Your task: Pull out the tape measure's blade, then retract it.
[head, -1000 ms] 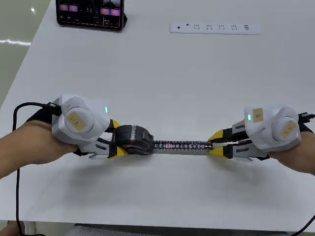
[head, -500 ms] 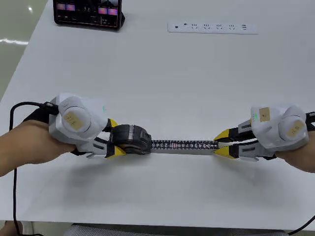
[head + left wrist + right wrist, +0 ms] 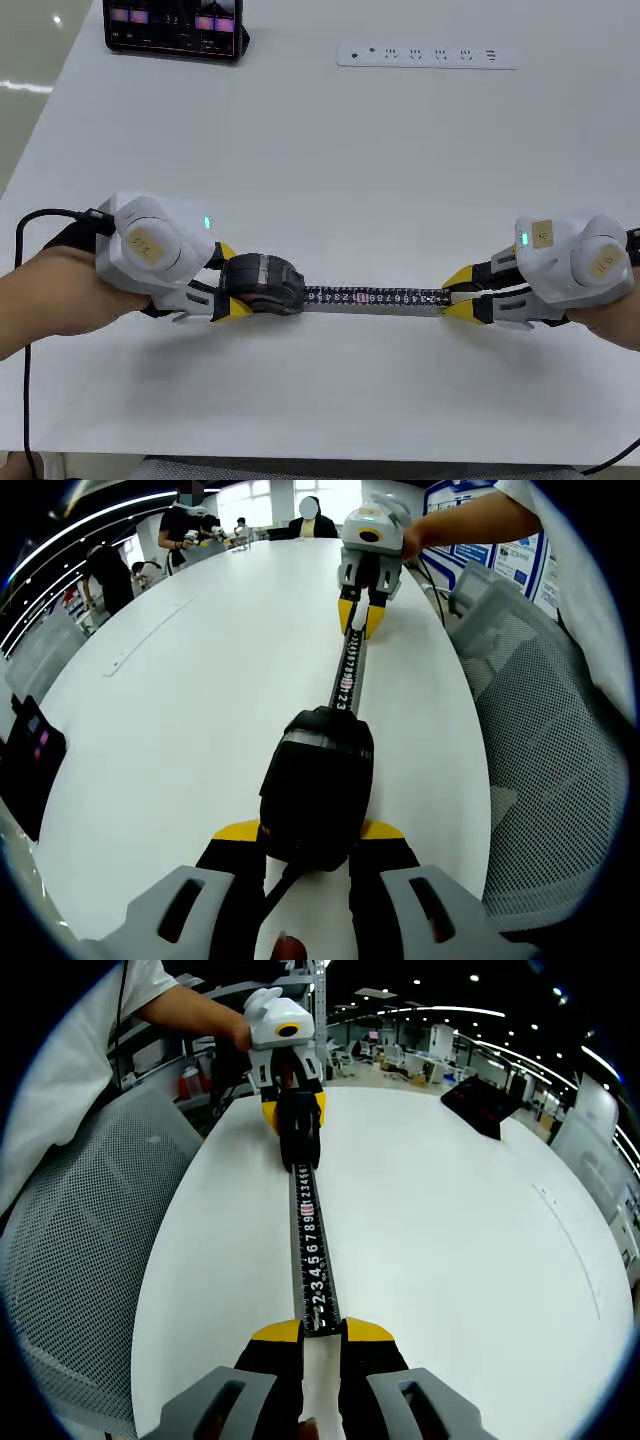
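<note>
A: Where does the head view look from?
B: From above, steeply down on the white matte table top (image 3: 350,150), its near edge at the bottom.
A: And the gripper views?
B: Each sits low, close behind its own jaws, facing the other along the black numbered steel blade (image 3: 346,675). All three share that blade and the chunky black tape measure case (image 3: 300,1130).

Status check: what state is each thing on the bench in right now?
Left gripper, shut on the tape measure.
Right gripper, shut on the tip of the blade.
Blade, pulled out, straight between the grippers.
Tablet, screen lit.
</note>
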The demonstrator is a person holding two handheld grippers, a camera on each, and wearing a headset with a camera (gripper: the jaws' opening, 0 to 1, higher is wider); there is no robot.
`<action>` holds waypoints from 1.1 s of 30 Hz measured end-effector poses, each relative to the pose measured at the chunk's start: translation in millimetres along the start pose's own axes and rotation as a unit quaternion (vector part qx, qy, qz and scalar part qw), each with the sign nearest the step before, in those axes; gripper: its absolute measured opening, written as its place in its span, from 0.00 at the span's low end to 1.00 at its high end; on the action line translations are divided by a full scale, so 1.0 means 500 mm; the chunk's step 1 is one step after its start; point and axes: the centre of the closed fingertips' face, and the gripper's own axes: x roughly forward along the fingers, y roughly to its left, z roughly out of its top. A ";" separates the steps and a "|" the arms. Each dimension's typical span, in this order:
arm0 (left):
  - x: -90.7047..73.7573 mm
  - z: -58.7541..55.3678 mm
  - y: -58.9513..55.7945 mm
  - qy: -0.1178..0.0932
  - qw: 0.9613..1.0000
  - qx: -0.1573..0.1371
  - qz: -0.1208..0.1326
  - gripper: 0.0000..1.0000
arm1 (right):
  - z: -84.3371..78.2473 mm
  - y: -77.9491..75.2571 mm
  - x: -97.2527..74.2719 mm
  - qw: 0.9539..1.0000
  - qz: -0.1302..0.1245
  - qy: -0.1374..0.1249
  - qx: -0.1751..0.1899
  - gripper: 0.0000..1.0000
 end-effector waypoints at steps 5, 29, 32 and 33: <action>0.000 0.001 -0.001 0.001 1.000 0.001 -0.001 0.27 | -0.010 -0.001 -0.006 1.000 0.000 0.007 0.001 0.09; 0.002 0.005 0.002 0.002 1.000 0.002 -0.002 0.27 | -0.056 -0.003 -0.045 0.999 0.000 0.032 0.006 0.08; 0.002 0.005 0.002 0.002 1.000 0.002 -0.002 0.27 | -0.060 -0.002 -0.050 0.999 0.000 0.033 0.005 0.08; 0.002 0.005 0.002 0.002 1.000 0.002 -0.002 0.27 | -0.062 -0.002 -0.051 0.999 0.001 0.035 0.005 0.08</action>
